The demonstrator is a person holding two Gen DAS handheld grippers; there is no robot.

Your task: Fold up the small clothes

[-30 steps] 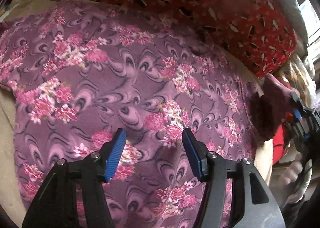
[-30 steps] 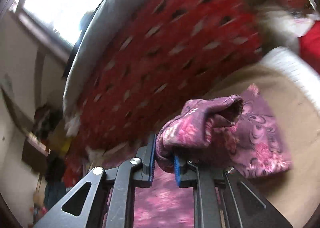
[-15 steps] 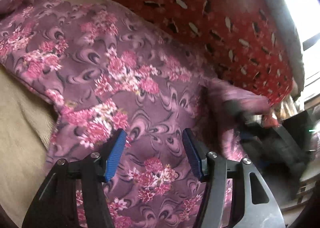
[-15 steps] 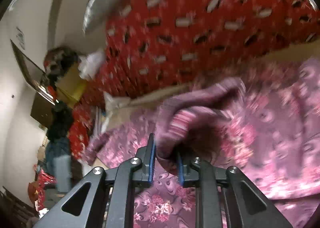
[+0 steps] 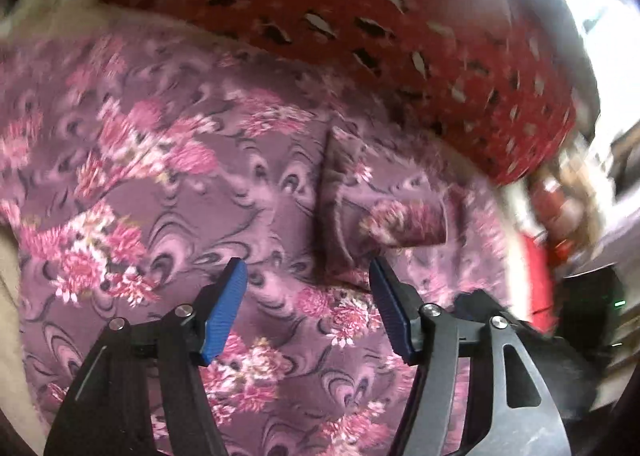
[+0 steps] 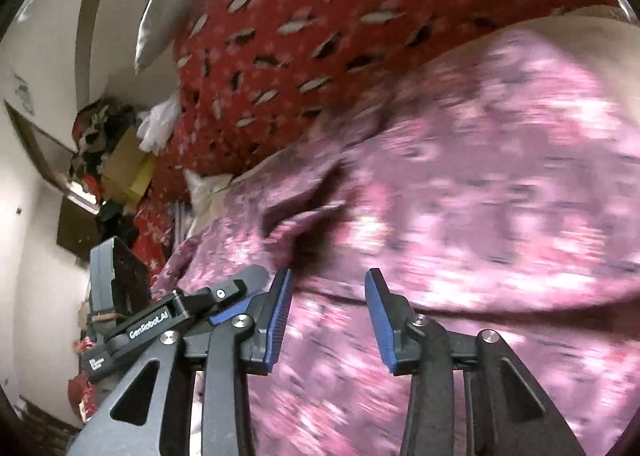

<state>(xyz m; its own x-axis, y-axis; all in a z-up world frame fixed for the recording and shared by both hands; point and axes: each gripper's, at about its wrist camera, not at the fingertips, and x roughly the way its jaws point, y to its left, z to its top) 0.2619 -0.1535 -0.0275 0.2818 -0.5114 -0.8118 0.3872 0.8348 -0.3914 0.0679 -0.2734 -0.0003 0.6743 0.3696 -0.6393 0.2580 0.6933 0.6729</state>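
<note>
Right claw (image 6: 326,320) jaws just opened, nothing clamped between; sleeve (image 5: 404,222) laid folded over purple floral garment (image 5: 168,192), frame centre. Left claw (image 5: 308,308) jaws just widened, empty above garment. Red patterned blanket (image 6: 320,16) seen upper frame.

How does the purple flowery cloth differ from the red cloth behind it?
The purple garment has pink flowers and swirls; the red blanket has small pale and dark leaf-like marks. The garment lies spread in front with a sleeve folded onto it; the blanket is bunched up behind it. Both are patterned fabrics on the same bed.
</note>
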